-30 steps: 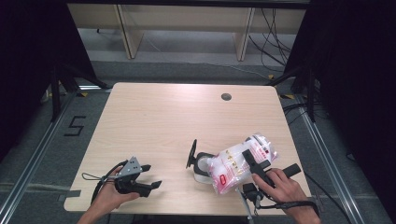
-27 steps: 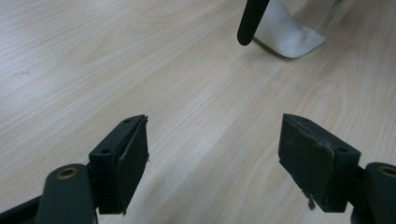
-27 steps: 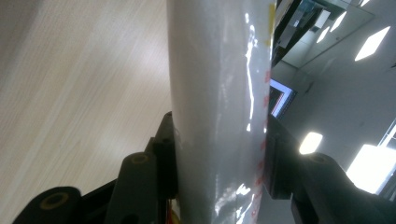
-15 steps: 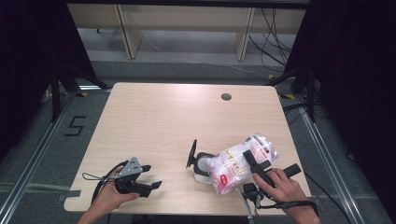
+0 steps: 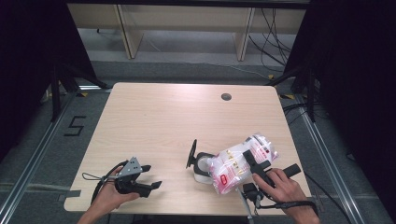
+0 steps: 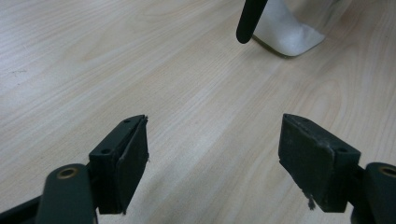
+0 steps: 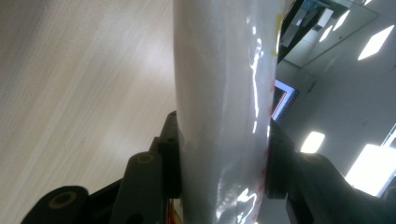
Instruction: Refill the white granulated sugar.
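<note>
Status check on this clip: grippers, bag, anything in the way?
Left gripper open, idle over the table. Right gripper clamped on the plastic bag, held just above the tabletop. White cup with black handle right beside the bag.

floor [image 5: 187,70]: grey | shelving [image 5: 182,18]: beige, rear | surroundings: dark

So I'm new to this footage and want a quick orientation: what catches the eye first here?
The crinkly clear plastic bag with red print at the table's near right, clamped between the jaws of the right gripper. It is tilted over a white cup-like container with a black flap beside it. At the near left, the left gripper rests open above bare wood.
</note>
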Demonstrator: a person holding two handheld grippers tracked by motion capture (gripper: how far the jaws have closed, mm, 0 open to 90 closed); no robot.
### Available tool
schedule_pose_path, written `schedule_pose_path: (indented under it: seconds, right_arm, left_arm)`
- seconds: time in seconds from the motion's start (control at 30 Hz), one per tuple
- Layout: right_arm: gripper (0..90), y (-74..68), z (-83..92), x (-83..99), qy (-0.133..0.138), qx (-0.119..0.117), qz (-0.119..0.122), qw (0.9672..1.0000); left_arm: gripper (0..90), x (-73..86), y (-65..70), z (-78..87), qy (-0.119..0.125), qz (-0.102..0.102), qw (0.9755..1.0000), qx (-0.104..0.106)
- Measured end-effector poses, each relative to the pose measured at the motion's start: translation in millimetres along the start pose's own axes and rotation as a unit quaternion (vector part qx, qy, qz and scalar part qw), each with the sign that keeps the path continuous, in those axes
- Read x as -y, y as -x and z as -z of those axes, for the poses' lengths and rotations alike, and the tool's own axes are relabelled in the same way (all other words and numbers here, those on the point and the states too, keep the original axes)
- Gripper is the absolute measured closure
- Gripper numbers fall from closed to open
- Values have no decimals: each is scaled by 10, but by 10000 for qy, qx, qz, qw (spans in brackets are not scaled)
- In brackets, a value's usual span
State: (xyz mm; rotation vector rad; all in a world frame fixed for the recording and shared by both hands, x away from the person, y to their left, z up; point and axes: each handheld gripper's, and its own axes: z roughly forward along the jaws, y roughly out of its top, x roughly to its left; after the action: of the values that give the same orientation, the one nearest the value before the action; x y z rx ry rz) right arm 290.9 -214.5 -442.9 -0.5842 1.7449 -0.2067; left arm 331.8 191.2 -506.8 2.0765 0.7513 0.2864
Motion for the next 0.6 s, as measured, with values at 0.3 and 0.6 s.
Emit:
schedule_pose_path:
  seconds: [0.3, 0.6]
  right_arm:
    - [612, -4, 2, 1, -11, 8, -7, 10000]
    - [612, 11, 7, 0, -8, 21, 72, 10000]
  left_arm:
    - [242, 0, 0, 0, 2, 2, 10000, -2]
    - [241, 0, 4, -2, 30, 11, 10000, 0]
